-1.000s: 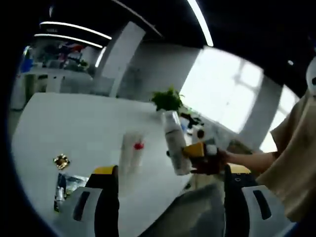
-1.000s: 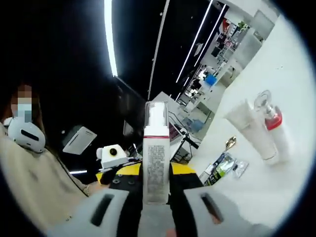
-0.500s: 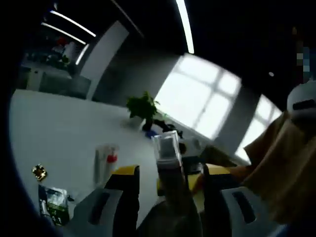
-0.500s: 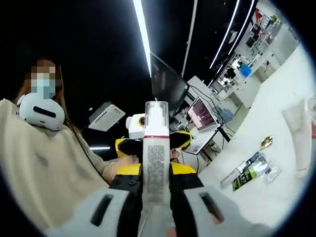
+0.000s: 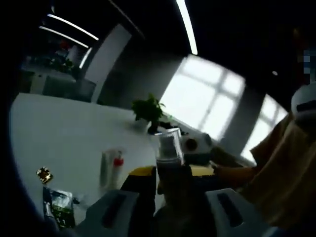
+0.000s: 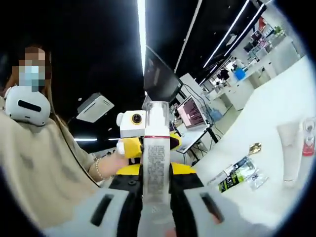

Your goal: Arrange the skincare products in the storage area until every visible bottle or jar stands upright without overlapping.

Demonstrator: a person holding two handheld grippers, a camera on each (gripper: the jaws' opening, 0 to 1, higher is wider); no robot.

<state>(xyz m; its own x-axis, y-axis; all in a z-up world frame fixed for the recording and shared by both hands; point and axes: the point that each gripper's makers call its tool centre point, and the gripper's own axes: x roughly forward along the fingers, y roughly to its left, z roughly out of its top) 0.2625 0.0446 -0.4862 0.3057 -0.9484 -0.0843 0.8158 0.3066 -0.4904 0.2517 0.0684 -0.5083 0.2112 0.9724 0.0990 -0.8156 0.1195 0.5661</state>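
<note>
A white pump bottle (image 6: 156, 158) with a clear cap, a red band and a printed label stands upright between my right gripper (image 6: 156, 170) jaws, which are shut on its body. In the left gripper view the same bottle (image 5: 169, 145) rises between the yellow tips of my left gripper (image 5: 173, 171), whose jaws press against its sides. From the right gripper view the left gripper (image 6: 150, 144) shows behind the bottle, a yellow tip on each side. On the white table (image 5: 64, 128) stand a white tube (image 6: 290, 153) and a small red-capped bottle (image 6: 309, 143), close together.
Green sachets (image 6: 236, 173) and a small gold item (image 6: 255, 147) lie on the table near the tube. A potted plant (image 5: 148, 109) stands at the table's far edge. A person in a beige sleeve (image 6: 44, 168) is close behind the grippers.
The left gripper's jaws have narrowed from wide open to touching the bottle. The right gripper has kept its hold while both views swung round.
</note>
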